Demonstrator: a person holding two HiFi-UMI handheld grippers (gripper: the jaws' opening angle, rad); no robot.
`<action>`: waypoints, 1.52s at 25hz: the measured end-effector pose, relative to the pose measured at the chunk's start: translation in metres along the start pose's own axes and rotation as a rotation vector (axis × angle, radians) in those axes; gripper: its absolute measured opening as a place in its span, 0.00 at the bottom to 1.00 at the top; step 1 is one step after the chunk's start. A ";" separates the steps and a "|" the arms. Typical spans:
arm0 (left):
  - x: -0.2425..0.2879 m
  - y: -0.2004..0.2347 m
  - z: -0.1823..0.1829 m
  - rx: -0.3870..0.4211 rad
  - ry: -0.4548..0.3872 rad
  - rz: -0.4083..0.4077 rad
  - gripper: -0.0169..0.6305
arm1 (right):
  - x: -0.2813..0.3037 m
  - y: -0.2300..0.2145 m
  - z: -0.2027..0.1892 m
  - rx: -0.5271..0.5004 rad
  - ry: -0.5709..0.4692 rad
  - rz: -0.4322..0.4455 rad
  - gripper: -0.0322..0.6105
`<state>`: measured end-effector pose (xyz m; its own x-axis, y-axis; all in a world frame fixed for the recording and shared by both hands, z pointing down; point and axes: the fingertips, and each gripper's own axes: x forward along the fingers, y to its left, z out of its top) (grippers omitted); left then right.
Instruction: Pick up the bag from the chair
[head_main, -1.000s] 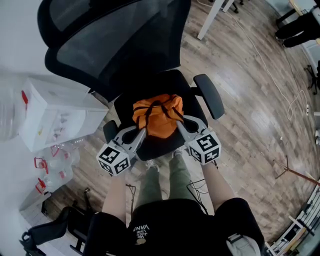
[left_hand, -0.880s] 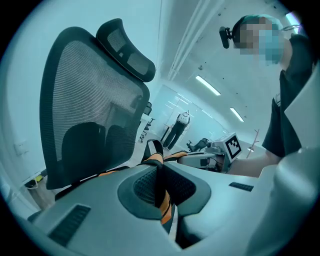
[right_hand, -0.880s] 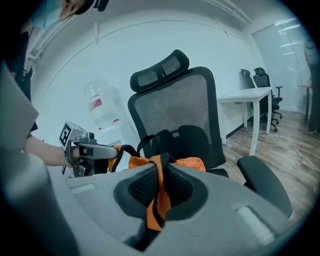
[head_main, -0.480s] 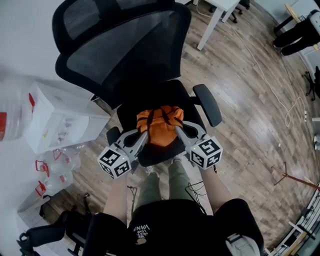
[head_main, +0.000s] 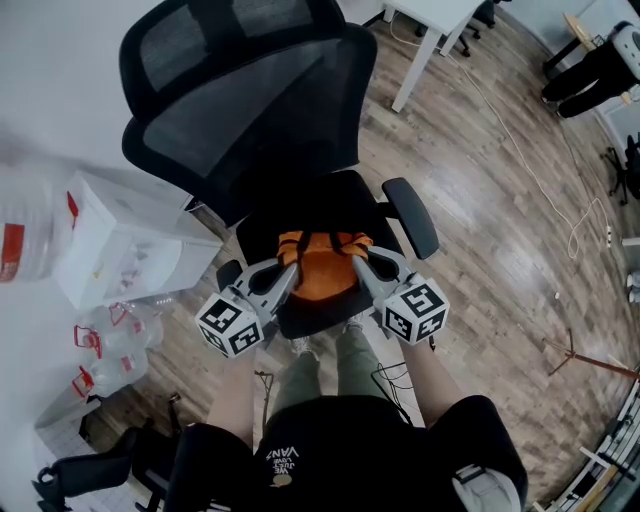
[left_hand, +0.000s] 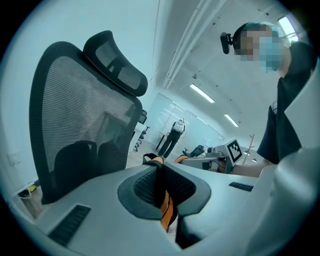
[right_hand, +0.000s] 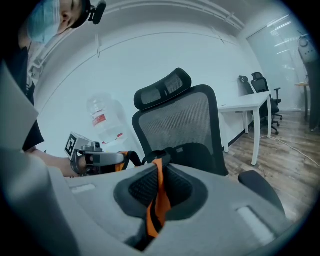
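An orange bag (head_main: 323, 266) with black handles hangs between my two grippers above the seat of a black mesh office chair (head_main: 245, 110). My left gripper (head_main: 290, 267) is shut on the bag's left edge; orange fabric and black strap (left_hand: 167, 212) show pinched between its pads. My right gripper (head_main: 356, 262) is shut on the bag's right side, with an orange strap (right_hand: 157, 202) clamped in its jaws. The bag's underside and how far it stands off the seat (head_main: 340, 195) are hidden from the head view.
The chair's armrest (head_main: 411, 216) sticks out at the right. A white box (head_main: 120, 245) and water bottles (head_main: 100, 345) stand at the left by the wall. A white desk leg (head_main: 412, 55) and a cable (head_main: 530, 130) lie on the wooden floor beyond.
Both grippers have risen together with the bag, which now looks smaller and more bunched between them. The chair has shifted in the head view as the camera moved.
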<state>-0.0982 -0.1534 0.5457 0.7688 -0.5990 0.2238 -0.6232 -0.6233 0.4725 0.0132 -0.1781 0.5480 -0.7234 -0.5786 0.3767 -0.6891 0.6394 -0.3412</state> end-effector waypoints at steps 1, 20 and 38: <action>0.000 -0.002 0.003 0.005 -0.001 -0.003 0.06 | -0.002 0.000 0.003 0.003 -0.006 -0.002 0.07; -0.015 -0.049 0.060 0.113 -0.048 -0.032 0.06 | -0.044 0.027 0.068 -0.055 -0.113 -0.025 0.07; -0.025 -0.094 0.136 0.255 -0.145 -0.073 0.06 | -0.087 0.053 0.139 -0.108 -0.245 -0.038 0.07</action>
<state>-0.0784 -0.1475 0.3799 0.7960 -0.6019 0.0643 -0.5968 -0.7626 0.2497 0.0334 -0.1647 0.3773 -0.6951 -0.7001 0.1632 -0.7168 0.6575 -0.2324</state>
